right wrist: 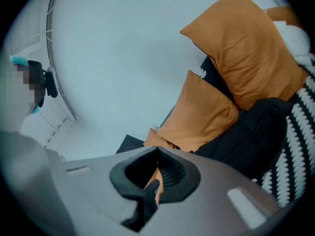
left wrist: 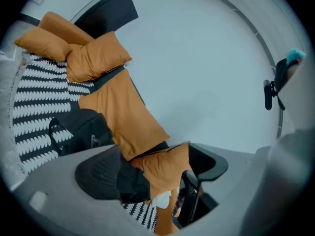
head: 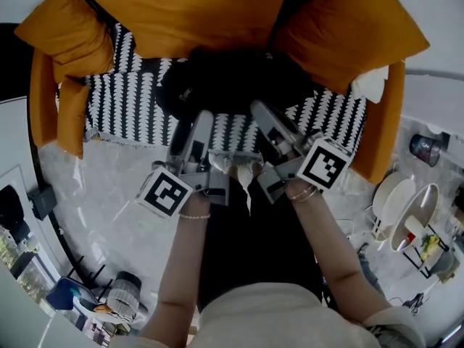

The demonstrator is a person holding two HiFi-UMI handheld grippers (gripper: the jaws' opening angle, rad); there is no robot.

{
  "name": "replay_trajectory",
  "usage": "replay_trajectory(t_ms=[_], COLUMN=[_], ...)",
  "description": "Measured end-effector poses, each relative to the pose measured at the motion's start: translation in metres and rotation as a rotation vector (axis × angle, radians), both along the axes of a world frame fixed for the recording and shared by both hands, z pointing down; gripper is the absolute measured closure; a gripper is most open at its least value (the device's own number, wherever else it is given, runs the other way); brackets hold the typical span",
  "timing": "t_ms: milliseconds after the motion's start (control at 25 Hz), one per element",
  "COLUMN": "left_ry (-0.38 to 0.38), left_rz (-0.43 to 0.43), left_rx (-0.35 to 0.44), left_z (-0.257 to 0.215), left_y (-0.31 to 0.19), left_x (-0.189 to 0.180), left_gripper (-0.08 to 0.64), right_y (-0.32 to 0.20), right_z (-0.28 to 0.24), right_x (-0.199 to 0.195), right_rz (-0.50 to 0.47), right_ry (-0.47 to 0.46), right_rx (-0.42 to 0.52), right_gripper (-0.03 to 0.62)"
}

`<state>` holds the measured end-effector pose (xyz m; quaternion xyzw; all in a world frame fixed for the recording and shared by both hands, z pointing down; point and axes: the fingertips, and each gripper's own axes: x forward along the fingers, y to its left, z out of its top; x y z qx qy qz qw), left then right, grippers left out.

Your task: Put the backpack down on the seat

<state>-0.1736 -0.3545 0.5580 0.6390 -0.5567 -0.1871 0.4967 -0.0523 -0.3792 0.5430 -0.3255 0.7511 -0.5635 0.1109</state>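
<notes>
The black backpack [head: 232,82] lies on the black-and-white patterned sofa seat [head: 130,96], against the orange back cushions. In the left gripper view the backpack [left wrist: 78,129] sits to the left, beyond the jaws. My left gripper [head: 204,116] reaches toward its near edge, and its jaws [left wrist: 162,168] stand wide apart; a bit of black fabric [left wrist: 130,181] lies beside the left pad, unpressed. My right gripper [head: 257,109] points at the backpack too. Its jaws [right wrist: 157,151] meet at the tips with a black strap [right wrist: 147,195] hanging between them. The backpack [right wrist: 261,132] fills the right of that view.
Orange cushions [head: 196,9] line the sofa back, with a draped orange cover [head: 69,114] at the left and a white object [head: 372,85] at the right end. A dish rack [head: 406,216] stands on the marble floor at the right. A dark device [left wrist: 273,90] is mounted on the pale wall.
</notes>
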Motion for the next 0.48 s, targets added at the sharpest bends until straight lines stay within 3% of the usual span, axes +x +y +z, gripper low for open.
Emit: replay_trajectory(t_ms=[200, 360, 480], left_ry=[-0.049, -0.034, -0.043], left_rz=[0.071, 0.122, 0.156], left_rx=[0.09, 0.158, 0.195], left_z=[-0.046, -0.084, -0.112], left_y=[-0.002, -0.005, -0.006], left_x=[0.019, 0.035, 0.044], left_gripper=[0.143, 0.149, 0.2], right_y=[0.008, 0.014, 0.016], right_z=[-0.043, -0.08, -0.111], right_x=[0.008, 0.012, 0.015], right_rz=[-0.027, -0.025, -0.017], right_ry=[0.023, 0.023, 0.004], right_rx=[0.088, 0.137, 0.171], right_gripper=[0.589, 0.589, 0.589])
